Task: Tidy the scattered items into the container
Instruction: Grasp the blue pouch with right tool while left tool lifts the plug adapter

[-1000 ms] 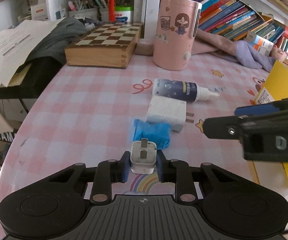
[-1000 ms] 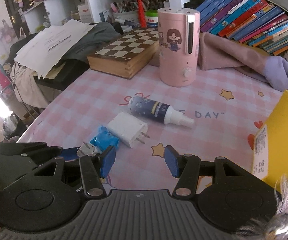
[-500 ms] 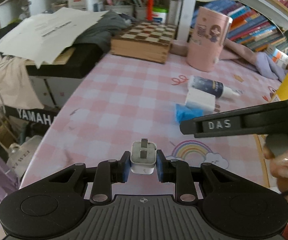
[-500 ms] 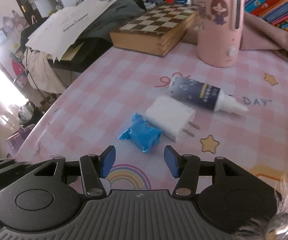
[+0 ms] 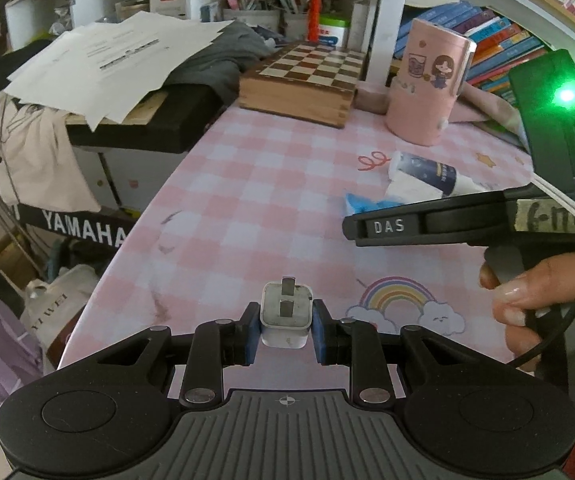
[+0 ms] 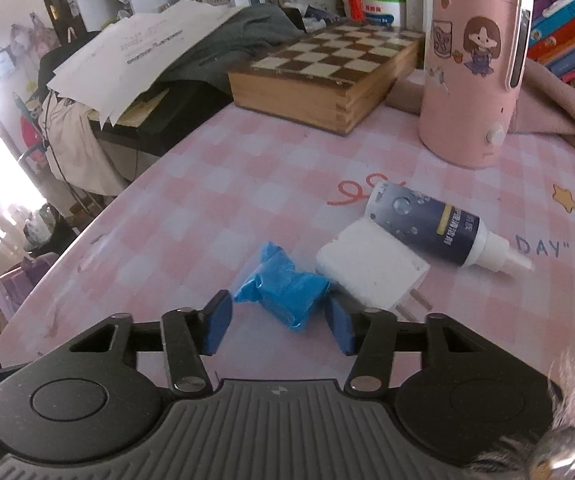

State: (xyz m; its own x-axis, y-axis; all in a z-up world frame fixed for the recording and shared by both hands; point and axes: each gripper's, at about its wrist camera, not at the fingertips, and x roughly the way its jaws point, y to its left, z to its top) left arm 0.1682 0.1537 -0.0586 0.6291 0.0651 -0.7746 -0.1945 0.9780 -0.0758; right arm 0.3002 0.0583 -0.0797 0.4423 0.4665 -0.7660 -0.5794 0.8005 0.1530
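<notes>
While my left gripper clamps the small white plug adapter, my right gripper, closing, straddles the crinkled blue packet, contact unclear.

On the table, a packet is placed left of a charger; a bottle is set behind.

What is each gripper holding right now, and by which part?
Left gripper pinches the small white charger by its two side faces. Right gripper holds nothing; blue packet lies between its fingers.

Pink-and-white checked tablecloth; blue crinkled packet; white plug adapter; navy spray bottle; brown-and-cream chessboard box.
</notes>
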